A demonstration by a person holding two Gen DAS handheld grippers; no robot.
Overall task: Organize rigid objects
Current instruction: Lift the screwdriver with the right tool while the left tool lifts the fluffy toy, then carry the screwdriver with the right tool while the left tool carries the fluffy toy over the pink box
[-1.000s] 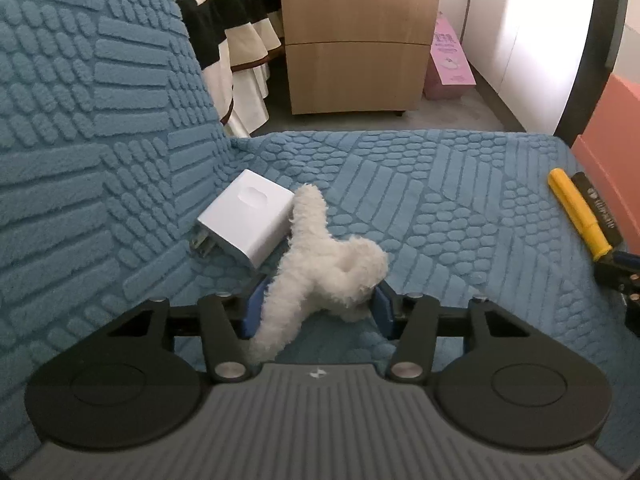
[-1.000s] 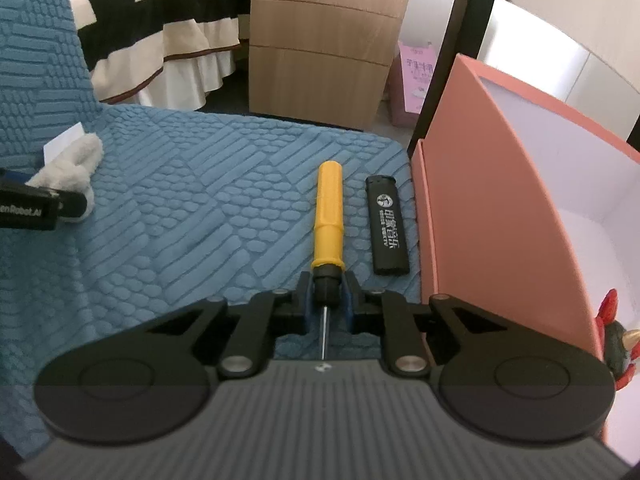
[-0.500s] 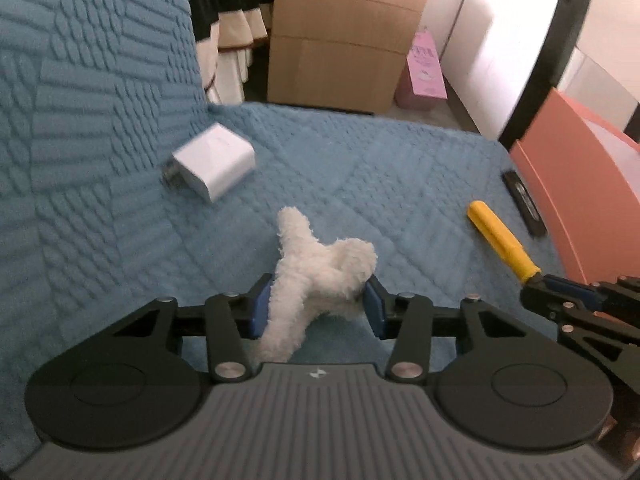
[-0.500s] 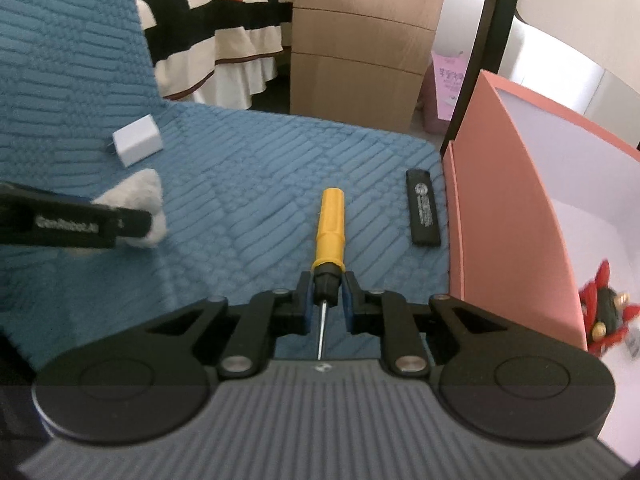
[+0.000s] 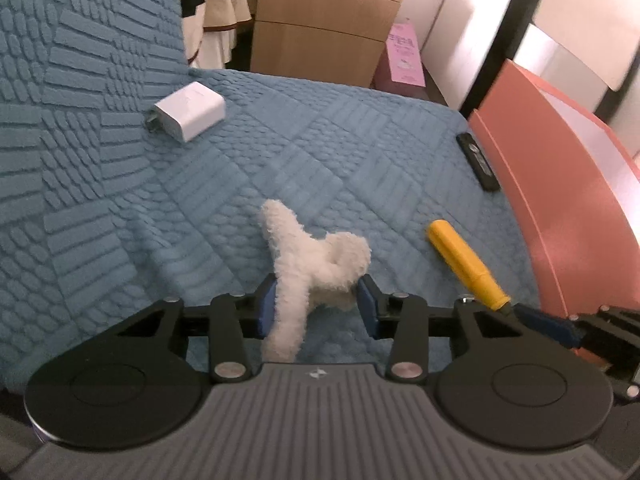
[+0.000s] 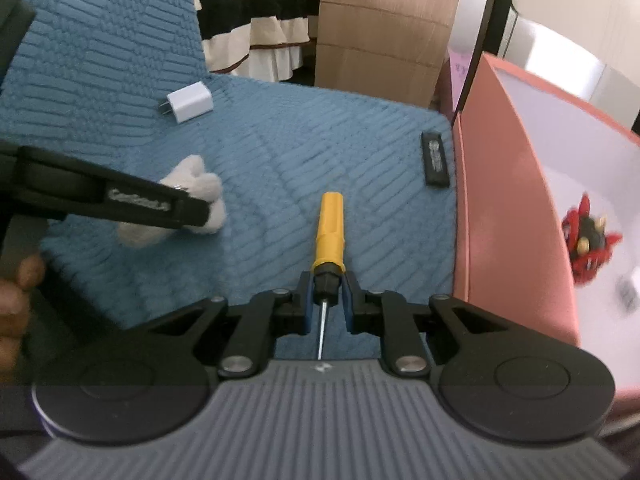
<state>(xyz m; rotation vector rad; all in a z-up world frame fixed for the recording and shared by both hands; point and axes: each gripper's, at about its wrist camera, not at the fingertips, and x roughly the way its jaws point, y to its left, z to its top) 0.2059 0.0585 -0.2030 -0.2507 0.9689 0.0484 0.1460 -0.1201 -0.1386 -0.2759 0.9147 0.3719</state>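
Note:
My left gripper (image 5: 316,308) is shut on a white fluffy hair claw (image 5: 316,256), held just above the blue textured cushion (image 5: 360,152). In the right wrist view the same claw (image 6: 200,180) sticks out past the left gripper's black fingers (image 6: 160,204). My right gripper (image 6: 326,296) is shut on the dark collar of a yellow-handled screwdriver (image 6: 330,232); its thin shaft points back at the camera. The left wrist view shows that screwdriver (image 5: 464,264) at the right, beside the pink box.
A white charger (image 5: 190,112) lies at the cushion's back left. A black lighter (image 6: 436,158) lies near the cushion's right edge. The open pink box (image 6: 504,184) stands on the right with a red and black toy (image 6: 588,244) inside. A wooden drawer cabinet (image 6: 384,28) stands behind.
Both grippers have carried their objects up and to the right, towards the pink box. The charger now lies farther behind. The left jaws have squeezed the fluffy claw a little tighter.

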